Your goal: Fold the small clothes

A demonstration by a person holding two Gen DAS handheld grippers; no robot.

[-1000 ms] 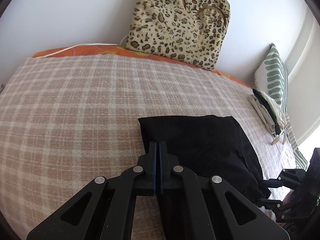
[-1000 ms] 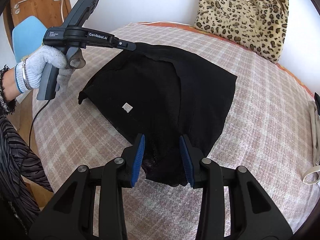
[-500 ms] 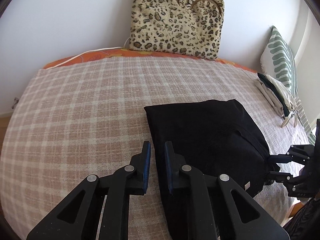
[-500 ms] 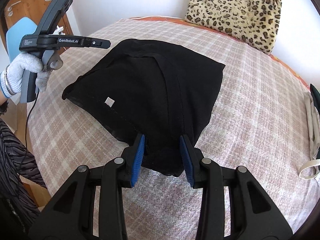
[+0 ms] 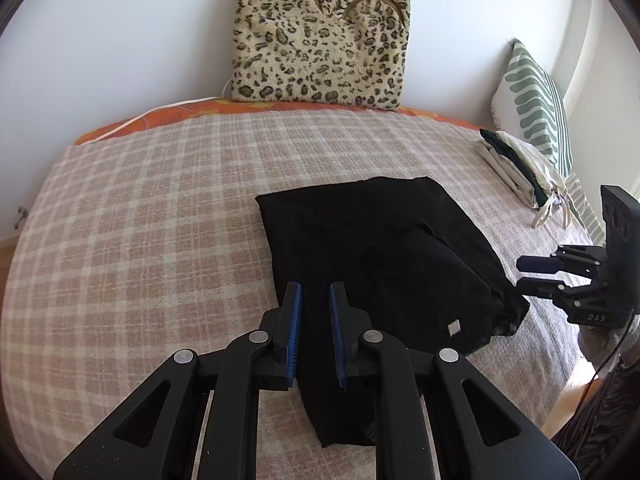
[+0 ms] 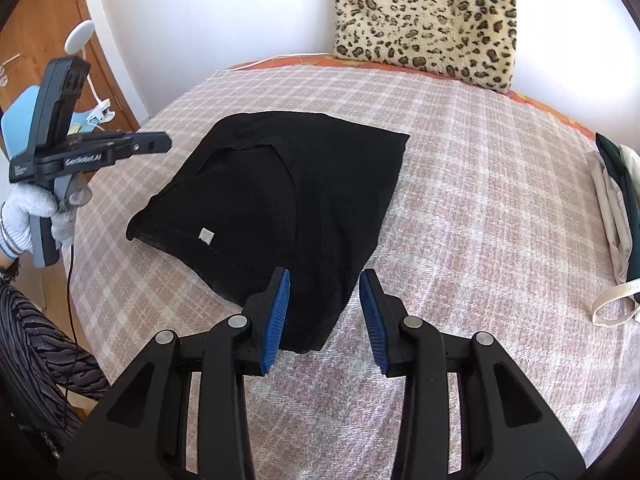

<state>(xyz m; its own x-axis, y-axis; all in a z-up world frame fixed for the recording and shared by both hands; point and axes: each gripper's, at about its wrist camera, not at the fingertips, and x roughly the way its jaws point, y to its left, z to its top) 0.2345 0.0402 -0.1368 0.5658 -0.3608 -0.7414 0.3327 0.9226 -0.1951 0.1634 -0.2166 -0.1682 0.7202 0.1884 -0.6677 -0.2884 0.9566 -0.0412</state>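
- My left tool (image 5: 314, 316) tilts down over the black garment (image 5: 380, 248), jaws slightly parted, gripping nothing.
- My right tool (image 6: 324, 306) is open over its corner.
- Bare bed (image 5: 140, 220) lies left.

One black knit garment (image 5: 384, 248) lies folded on one pink-and-cream checked blanket (image 5: 140, 240), with one small white label (image 5: 454, 327) on its hem. Two cushions stand at the wall — one furry leopard-print cushion (image 5: 320, 36) and one green-and-white striped pillow (image 5: 534, 108). One stack of folded cream and dark green cloths (image 5: 516, 168) sits near the striped one. Two black grippers with blue pads — left gripper (image 5: 314, 320), right gripper (image 6: 324, 308) — and one grey-gloved hand (image 6: 36, 212).
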